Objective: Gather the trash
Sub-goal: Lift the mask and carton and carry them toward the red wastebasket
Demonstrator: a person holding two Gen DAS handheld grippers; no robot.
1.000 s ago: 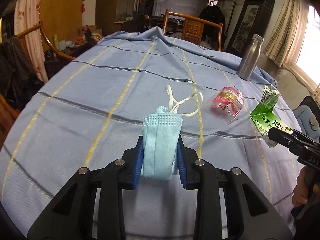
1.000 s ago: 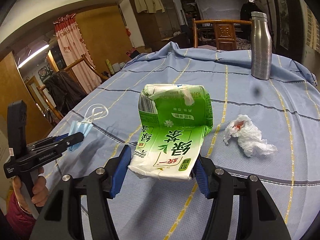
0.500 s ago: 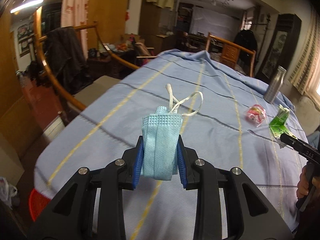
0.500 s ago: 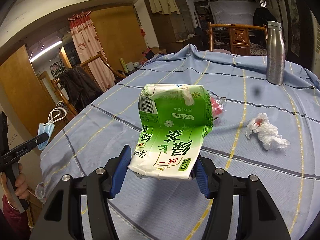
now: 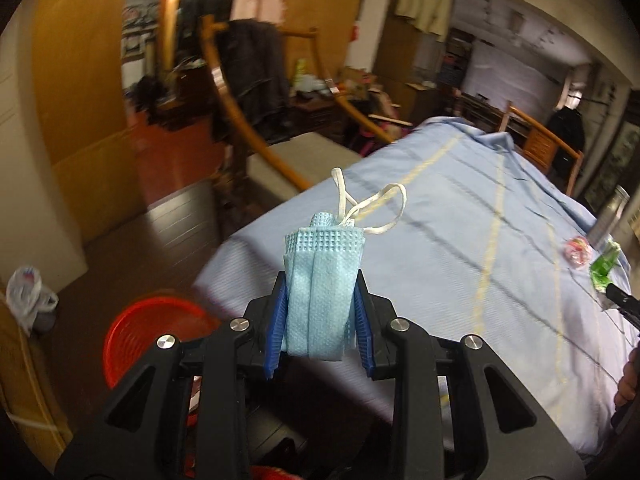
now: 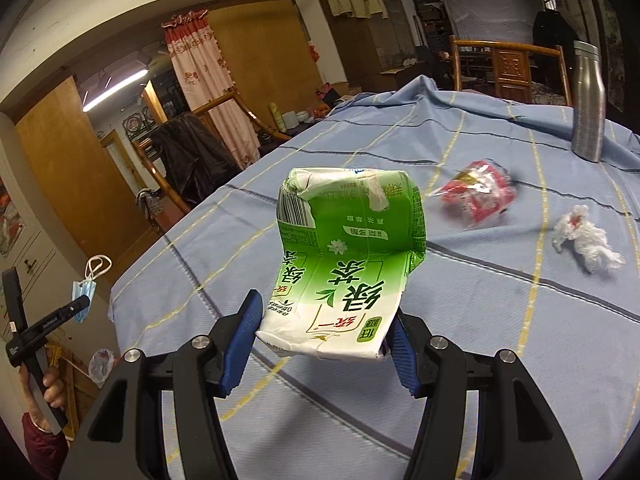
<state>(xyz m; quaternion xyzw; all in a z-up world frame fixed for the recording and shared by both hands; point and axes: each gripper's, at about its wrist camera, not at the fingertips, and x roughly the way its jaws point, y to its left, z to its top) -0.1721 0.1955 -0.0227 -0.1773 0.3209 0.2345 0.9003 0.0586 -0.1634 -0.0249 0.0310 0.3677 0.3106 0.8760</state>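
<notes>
You hold two pieces of trash: your left gripper (image 5: 320,320) clamps one blue face mask (image 5: 322,288) off the table's edge, and your right gripper (image 6: 326,334) clamps one green tea carton (image 6: 344,264) above the blue tablecloth (image 6: 480,320). Only the right view shows the crumpled tissue (image 6: 584,240) beside the red wrapper (image 6: 478,196). Only the left view shows the red bin (image 5: 148,336), blurred and partly hidden by the gripper.

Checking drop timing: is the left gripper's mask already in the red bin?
No. The blue face mask is clamped between the left gripper's pads, while the red bin sits on the floor below and to its left.
</notes>
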